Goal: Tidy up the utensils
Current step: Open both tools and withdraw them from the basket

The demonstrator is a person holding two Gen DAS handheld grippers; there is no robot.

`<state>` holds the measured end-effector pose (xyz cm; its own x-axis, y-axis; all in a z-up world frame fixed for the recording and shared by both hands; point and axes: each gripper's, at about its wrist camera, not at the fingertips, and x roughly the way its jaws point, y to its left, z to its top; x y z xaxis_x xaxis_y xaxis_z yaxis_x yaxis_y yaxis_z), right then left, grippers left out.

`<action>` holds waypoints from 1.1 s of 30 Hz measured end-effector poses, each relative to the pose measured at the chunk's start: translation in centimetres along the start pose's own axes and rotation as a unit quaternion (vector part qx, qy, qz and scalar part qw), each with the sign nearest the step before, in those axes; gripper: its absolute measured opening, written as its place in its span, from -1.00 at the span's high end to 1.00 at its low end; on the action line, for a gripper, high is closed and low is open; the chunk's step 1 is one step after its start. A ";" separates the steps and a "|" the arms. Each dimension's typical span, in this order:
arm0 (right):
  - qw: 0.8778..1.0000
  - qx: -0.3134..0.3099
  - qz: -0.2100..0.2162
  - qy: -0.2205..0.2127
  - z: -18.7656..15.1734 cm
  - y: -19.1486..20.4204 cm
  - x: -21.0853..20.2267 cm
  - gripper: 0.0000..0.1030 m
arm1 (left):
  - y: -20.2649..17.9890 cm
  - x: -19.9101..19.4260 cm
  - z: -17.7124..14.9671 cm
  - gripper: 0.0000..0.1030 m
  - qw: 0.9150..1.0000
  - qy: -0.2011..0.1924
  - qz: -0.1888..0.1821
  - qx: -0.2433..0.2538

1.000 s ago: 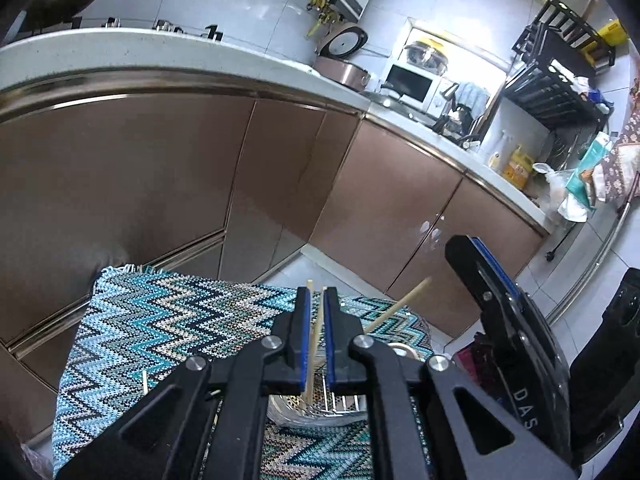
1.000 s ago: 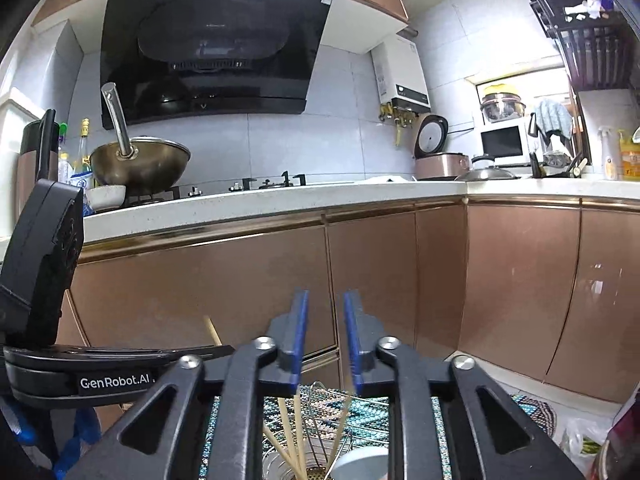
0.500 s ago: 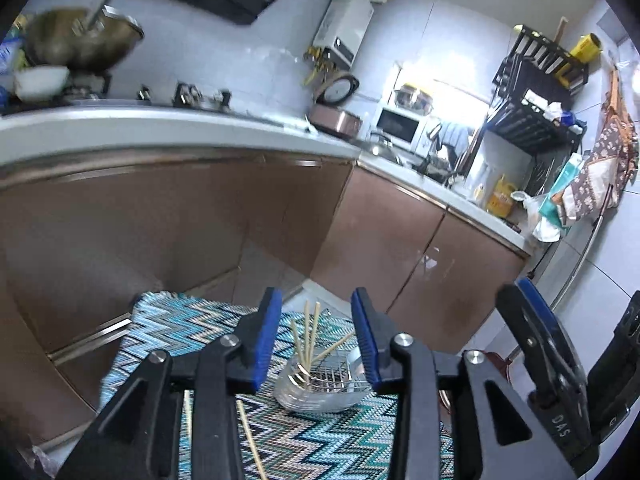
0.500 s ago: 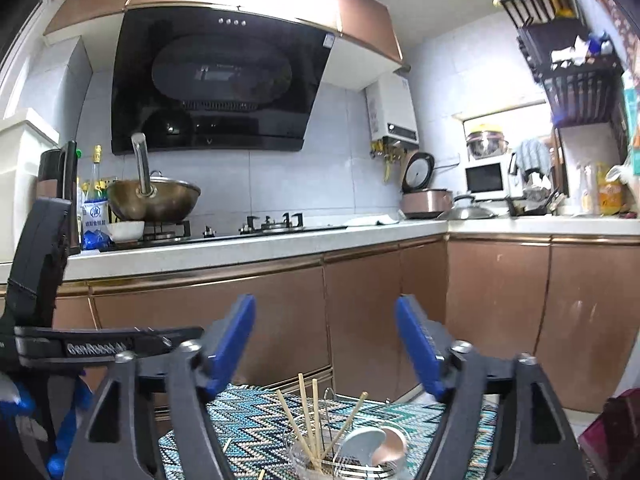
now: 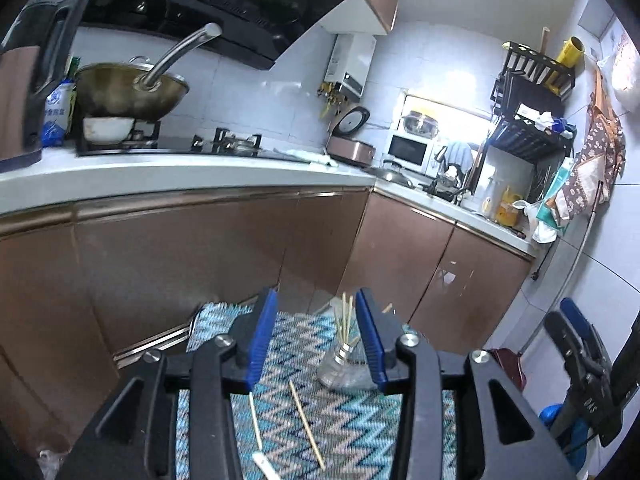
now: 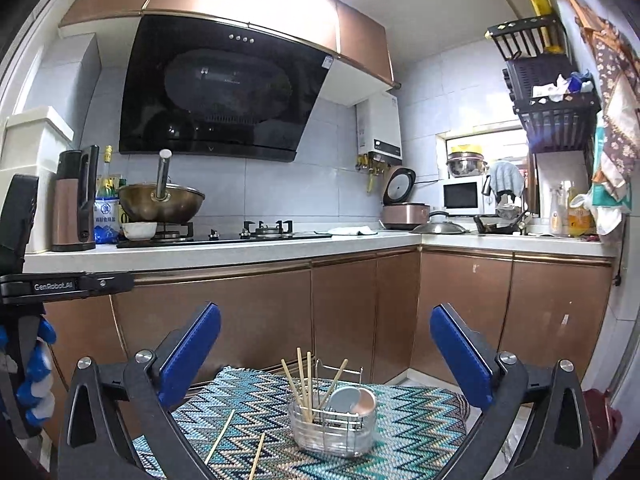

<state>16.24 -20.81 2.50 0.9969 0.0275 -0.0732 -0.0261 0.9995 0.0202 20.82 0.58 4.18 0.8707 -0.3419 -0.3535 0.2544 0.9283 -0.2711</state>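
A clear utensil holder (image 6: 332, 428) with a wire frame stands on a zigzag-patterned cloth (image 6: 400, 432). Several wooden chopsticks (image 6: 302, 384) stand upright in it, and two spoons (image 6: 352, 400) rest in its right half. Two loose chopsticks (image 6: 220, 436) lie on the cloth to its left, and in the left wrist view one chopstick (image 5: 306, 424) lies beside a pale utensil (image 5: 256, 424). My right gripper (image 6: 326, 312) hangs above and in front of the holder, jaws opening wide with nothing between them. My left gripper (image 5: 316, 300) is also opening and holds nothing; the holder (image 5: 340, 364) sits beyond its right finger.
Copper-coloured cabinets (image 6: 344, 312) run close behind the cloth under a white L-shaped counter (image 6: 280, 248). On the counter are a stove with a wok (image 6: 160, 200), a thermos (image 6: 74, 200), a rice cooker (image 6: 404, 212) and a microwave (image 6: 464, 196). A black rack (image 6: 552, 92) hangs at the right.
Both grippers have opened and pulled back and up from the holder. The chopstick that the left gripper held now stands in the holder. More of the kitchen is in view.
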 end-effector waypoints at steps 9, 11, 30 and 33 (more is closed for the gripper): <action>0.999 0.026 0.009 -0.025 1.4 -0.6 -5.3 -1.00 | 2.1 -5.2 -1.3 0.24 1.000 0.010 0.000 -0.029; 0.999 0.028 0.014 -0.024 1.7 -0.6 -5.9 -1.00 | 2.6 -5.9 -1.7 0.24 0.999 0.013 0.001 -0.033; 0.991 0.017 0.076 0.111 -2.3 1.3 -2.4 -0.97 | 7.4 -1.2 -7.3 0.24 0.987 0.132 0.005 -0.092; 0.985 0.022 0.095 0.141 -3.5 1.5 -1.0 -0.79 | 8.2 0.8 -8.4 0.24 0.982 0.160 0.007 -0.097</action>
<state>14.94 -19.25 -0.86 0.9139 0.2245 -0.3383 -0.2011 0.9741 0.1032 20.08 6.68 -5.82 0.6882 -0.3864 -0.6140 0.1305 0.8985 -0.4192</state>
